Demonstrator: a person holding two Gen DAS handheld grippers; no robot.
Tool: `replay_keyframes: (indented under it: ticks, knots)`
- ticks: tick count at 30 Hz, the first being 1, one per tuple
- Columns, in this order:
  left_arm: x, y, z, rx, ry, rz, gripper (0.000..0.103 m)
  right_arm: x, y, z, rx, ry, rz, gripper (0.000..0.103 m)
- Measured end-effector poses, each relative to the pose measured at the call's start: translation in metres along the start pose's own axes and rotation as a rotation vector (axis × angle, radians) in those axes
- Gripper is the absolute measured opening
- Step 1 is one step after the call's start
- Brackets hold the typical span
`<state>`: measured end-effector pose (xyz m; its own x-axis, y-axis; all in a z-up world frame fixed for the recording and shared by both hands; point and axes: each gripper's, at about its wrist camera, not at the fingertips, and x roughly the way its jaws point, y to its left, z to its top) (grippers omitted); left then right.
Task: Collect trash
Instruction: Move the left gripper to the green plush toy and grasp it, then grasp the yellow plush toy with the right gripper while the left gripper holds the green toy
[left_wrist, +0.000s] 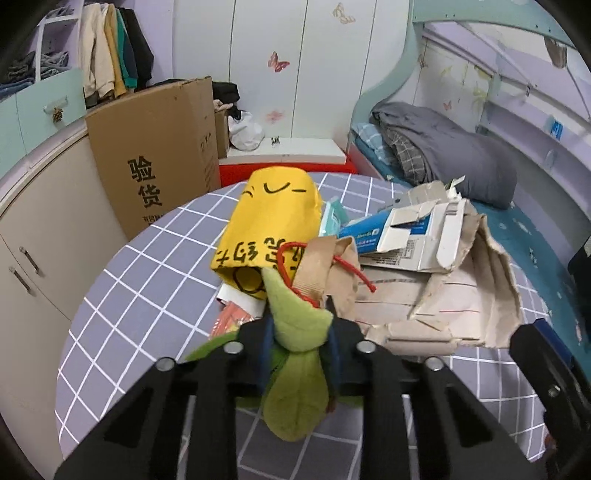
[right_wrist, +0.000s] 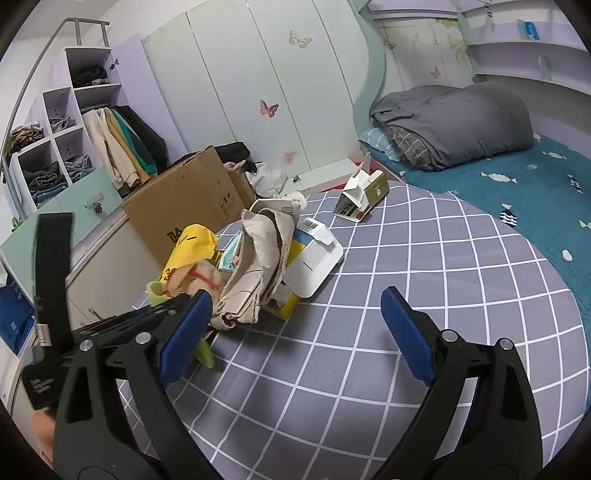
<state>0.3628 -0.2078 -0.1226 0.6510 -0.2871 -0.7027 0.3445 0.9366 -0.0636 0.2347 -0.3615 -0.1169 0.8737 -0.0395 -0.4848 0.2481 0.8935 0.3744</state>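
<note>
A heap of trash lies on the round table with the grey checked cloth (left_wrist: 147, 288). It holds a yellow bag with black writing (left_wrist: 273, 221), brown paper with a red string (left_wrist: 332, 266), torn beige cardboard (left_wrist: 443, 295) and a blue-white carton (left_wrist: 399, 229). My left gripper (left_wrist: 301, 332) is shut on a green felt leaf (left_wrist: 295, 398) that runs from under the yellow bag. In the right wrist view the heap (right_wrist: 255, 266) sits left of centre, with a white box (right_wrist: 317, 258) leaning on it. My right gripper (right_wrist: 295, 299) hangs open over the cloth (right_wrist: 406, 258), holding nothing. A small olive carton (right_wrist: 364, 195) lies apart at the far edge.
A tall cardboard box (left_wrist: 155, 155) stands behind the table on the left, beside a beige cabinet (left_wrist: 44, 229). A bed with a grey duvet (left_wrist: 443, 147) borders the table's right side. The right gripper's body (left_wrist: 546, 369) shows at the right edge.
</note>
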Motion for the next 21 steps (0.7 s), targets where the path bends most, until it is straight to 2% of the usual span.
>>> replay_keyframes:
  ticks: [6, 9, 15, 21]
  knots:
    - [-0.045, 0.018, -0.007, -0.028, -0.078, -0.074, 0.020, -0.004, 0.003, -0.001, -0.003, -0.003, 0.001, 0.091]
    - [-0.072, 0.032, -0.010, -0.048, -0.126, -0.086, 0.020, -0.013, 0.014, -0.001, -0.026, -0.022, 0.012, 0.091]
    - [-0.105, 0.072, -0.022, -0.080, -0.172, -0.006, 0.020, -0.019, 0.058, -0.007, -0.122, -0.009, 0.052, 0.091]
    - [-0.115, 0.120, -0.028, -0.147, -0.175, 0.077, 0.020, -0.003, 0.108, -0.009, -0.230, 0.032, 0.070, 0.091]
